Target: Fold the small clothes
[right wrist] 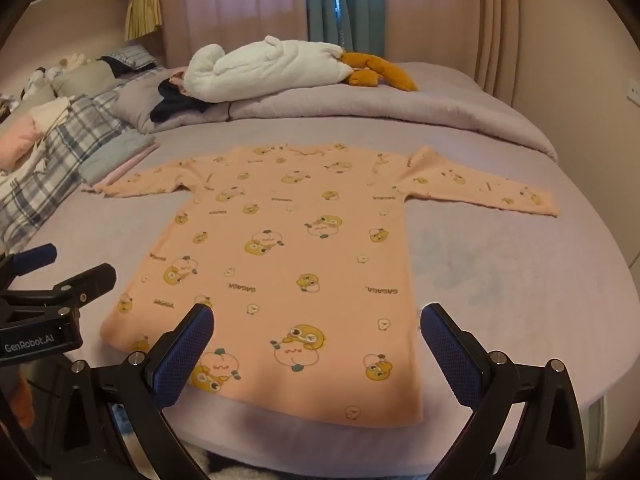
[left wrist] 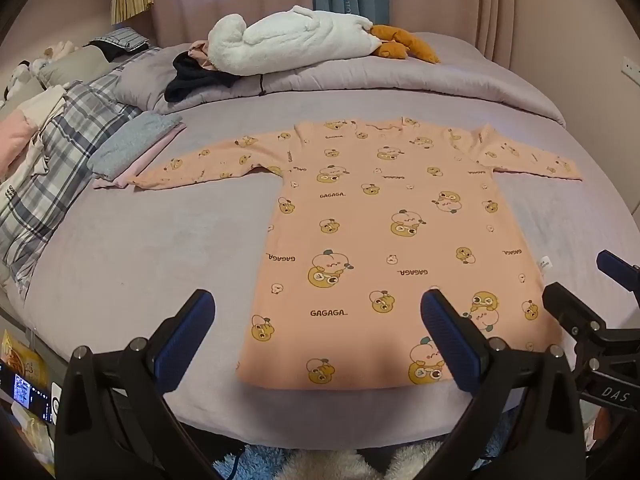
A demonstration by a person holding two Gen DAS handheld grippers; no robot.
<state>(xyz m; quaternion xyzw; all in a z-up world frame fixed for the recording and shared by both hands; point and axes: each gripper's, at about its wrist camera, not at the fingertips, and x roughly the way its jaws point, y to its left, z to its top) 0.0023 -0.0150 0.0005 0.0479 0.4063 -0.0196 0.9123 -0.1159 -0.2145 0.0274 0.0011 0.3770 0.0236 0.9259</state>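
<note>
A small peach long-sleeved garment [left wrist: 384, 232] with a yellow cartoon print lies flat on the lilac bed, both sleeves spread out, hem toward me. It also shows in the right wrist view [right wrist: 288, 264]. My left gripper [left wrist: 316, 320] is open and empty, hovering above the hem's left part. My right gripper [right wrist: 316, 328] is open and empty, hovering above the hem's right part. The right gripper also shows at the left wrist view's right edge [left wrist: 592, 292], and the left gripper at the right wrist view's left edge [right wrist: 60, 272].
A small stack of folded grey and pink clothes [left wrist: 132, 148] lies by the left sleeve end. A plaid blanket [left wrist: 52, 184] lies at the left. A rolled lilac duvet [left wrist: 360, 80] with a white plush goose [left wrist: 288, 40] runs behind. The bed's front edge [left wrist: 280, 428] is just below the hem.
</note>
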